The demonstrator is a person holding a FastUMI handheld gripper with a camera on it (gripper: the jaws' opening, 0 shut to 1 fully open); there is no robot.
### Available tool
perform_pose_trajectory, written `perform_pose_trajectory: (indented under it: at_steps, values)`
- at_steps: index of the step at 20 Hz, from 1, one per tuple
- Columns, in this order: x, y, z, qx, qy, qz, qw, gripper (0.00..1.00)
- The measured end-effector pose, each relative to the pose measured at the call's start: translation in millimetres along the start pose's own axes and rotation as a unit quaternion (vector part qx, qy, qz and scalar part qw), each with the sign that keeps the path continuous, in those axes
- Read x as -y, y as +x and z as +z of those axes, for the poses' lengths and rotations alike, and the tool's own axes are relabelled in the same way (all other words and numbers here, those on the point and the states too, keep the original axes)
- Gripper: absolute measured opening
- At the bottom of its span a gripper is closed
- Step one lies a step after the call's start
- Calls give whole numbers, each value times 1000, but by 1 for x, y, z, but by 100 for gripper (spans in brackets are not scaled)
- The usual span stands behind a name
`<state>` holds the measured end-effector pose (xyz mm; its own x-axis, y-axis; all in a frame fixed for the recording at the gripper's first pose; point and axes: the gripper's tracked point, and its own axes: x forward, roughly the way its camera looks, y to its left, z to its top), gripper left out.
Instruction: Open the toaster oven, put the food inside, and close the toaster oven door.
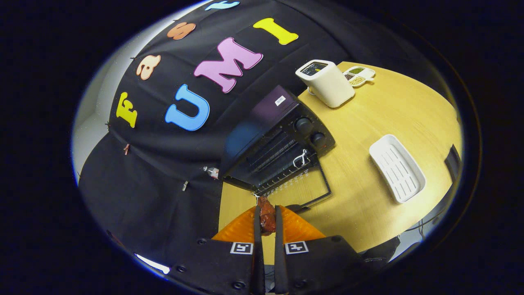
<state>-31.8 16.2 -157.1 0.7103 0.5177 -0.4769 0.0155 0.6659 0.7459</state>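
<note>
**Food gripped in front of the open oven**

Clamped between the two fingers of the gripper, low in the middle of the frame, was a reddish-brown lump of food, both fingers pressing its sides. Just beyond it, at the centre, stood the black toaster oven with its glass door folded down onto the yellow wooden table. A ribbed white plastic tray lay at right; a white toaster stood at upper right.
</note>
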Motion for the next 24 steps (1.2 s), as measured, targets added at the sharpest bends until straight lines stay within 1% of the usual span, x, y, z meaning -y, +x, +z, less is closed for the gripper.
perform_pose_trajectory:
  at_steps: [4, 6, 8, 10, 12, 15, 16, 19, 21, 24]
  values:
    - [-16, 36, 0, 12, 8, 16, 1000, 14]
    - [-13, 55, 8, 37, 1, 3, 999, 13]
    - [-15, 77, 13, 58, -2, 0, 998, 14]
    - [-11, 102, 13, 67, 2, 0, 998, 14]
    - [-8, 125, 16, 84, 11, -9, 996, 14]
    - [-18, 154, 22, 111, 35, 15, 993, 14]
    - [-17, 163, 23, 117, 35, 19, 992, 14]
    - [-9, 188, 28, 144, 26, 19, 989, 14]
    - [-5, 202, 30, 163, 35, 22, 986, 14]
    - [9, 214, 31, 185, 21, -6, 982, 13]
